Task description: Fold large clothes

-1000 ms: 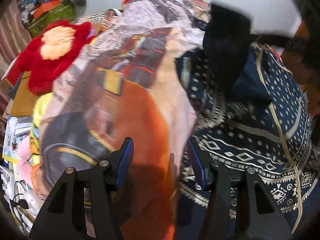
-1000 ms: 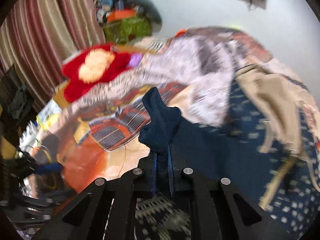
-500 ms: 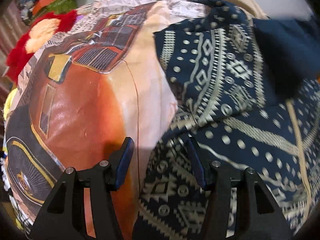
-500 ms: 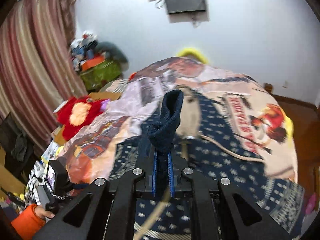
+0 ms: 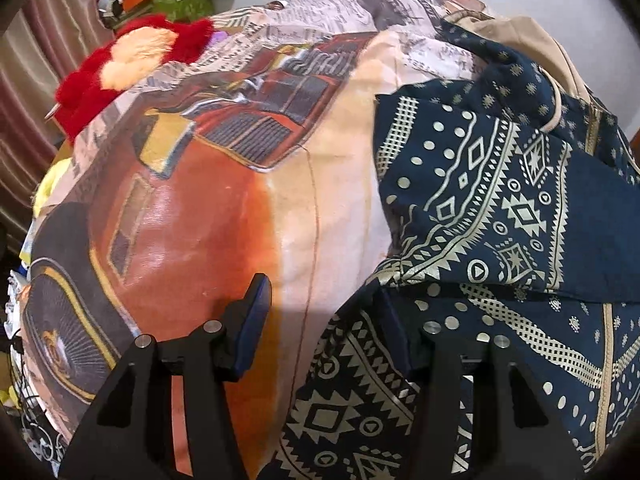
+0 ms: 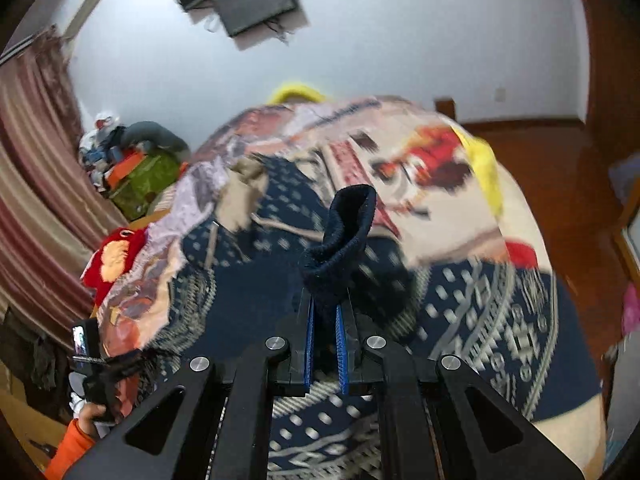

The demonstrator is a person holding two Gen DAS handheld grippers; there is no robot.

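A large navy garment [image 5: 500, 216] with cream geometric print lies on the bed, one part folded over the rest. It also shows in the right wrist view [image 6: 248, 288], spread across the bed. My left gripper [image 5: 324, 316] is open, low over the garment's left edge, its right finger over the cloth and its left finger over the bedspread. My right gripper [image 6: 324, 320] is shut on the garment's dark ribbed cuff [image 6: 344, 236], which sticks up above the fingers, held over the spread cloth.
The bed carries a car-print bedspread [image 5: 200, 208]. A red and cream plush toy [image 5: 132, 60] lies at its far left. A cluttered green box [image 6: 144, 180] stands by striped curtains [image 6: 36, 184]. A screen [image 6: 256, 0] hangs on the wall.
My right gripper has carried the cuff across the garment to the right, folding a part over. My left gripper stayed open at the garment's left edge and shifted slightly.
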